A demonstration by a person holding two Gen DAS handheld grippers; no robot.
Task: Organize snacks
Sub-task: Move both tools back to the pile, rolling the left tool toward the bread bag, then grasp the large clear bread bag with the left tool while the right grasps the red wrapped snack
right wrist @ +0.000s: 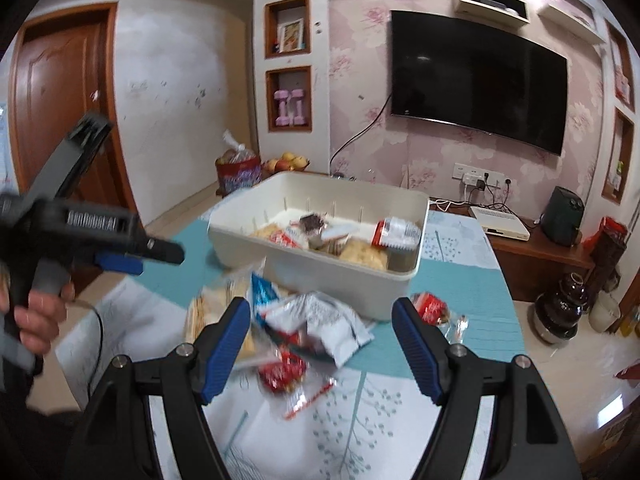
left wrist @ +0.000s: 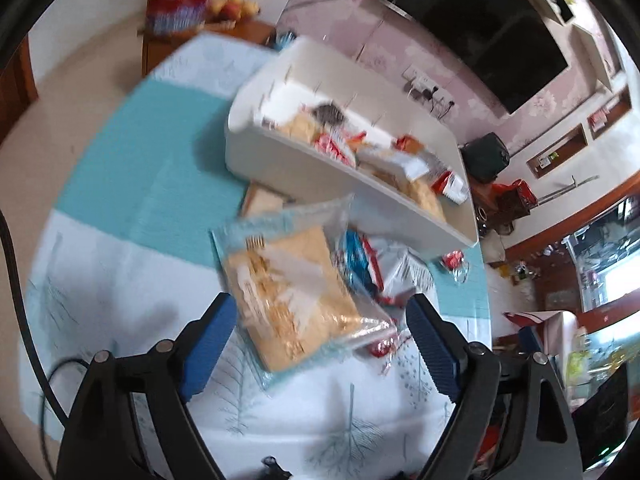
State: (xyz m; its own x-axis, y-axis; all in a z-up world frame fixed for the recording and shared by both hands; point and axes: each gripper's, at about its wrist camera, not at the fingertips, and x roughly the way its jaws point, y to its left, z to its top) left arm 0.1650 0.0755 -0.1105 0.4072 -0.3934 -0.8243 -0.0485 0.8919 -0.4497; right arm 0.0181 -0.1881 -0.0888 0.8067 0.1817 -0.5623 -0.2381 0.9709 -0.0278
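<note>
A cream plastic bin point(left wrist: 304, 168) point(right wrist: 352, 284) with several snack packs inside stands on the table. In front of it lies a pile of loose snacks. In the left wrist view a clear pack of yellow crackers point(left wrist: 288, 292) lies between the open fingers of my left gripper point(left wrist: 320, 340), beside a blue and white packet point(left wrist: 360, 264). In the right wrist view my right gripper point(right wrist: 322, 340) is open over a white foil packet point(right wrist: 324, 324) and a small red candy point(right wrist: 282, 372). Another red candy point(right wrist: 430, 308) lies to the right. The left gripper point(right wrist: 136, 256) shows at the left, hand-held.
The table has a teal and white patterned cloth point(right wrist: 360, 420). A TV point(right wrist: 476, 80), wall sockets, a low cabinet and a dark jar point(right wrist: 560, 308) on the floor are behind and right. A fruit bowl point(right wrist: 286, 164) and a red bag stand at the back.
</note>
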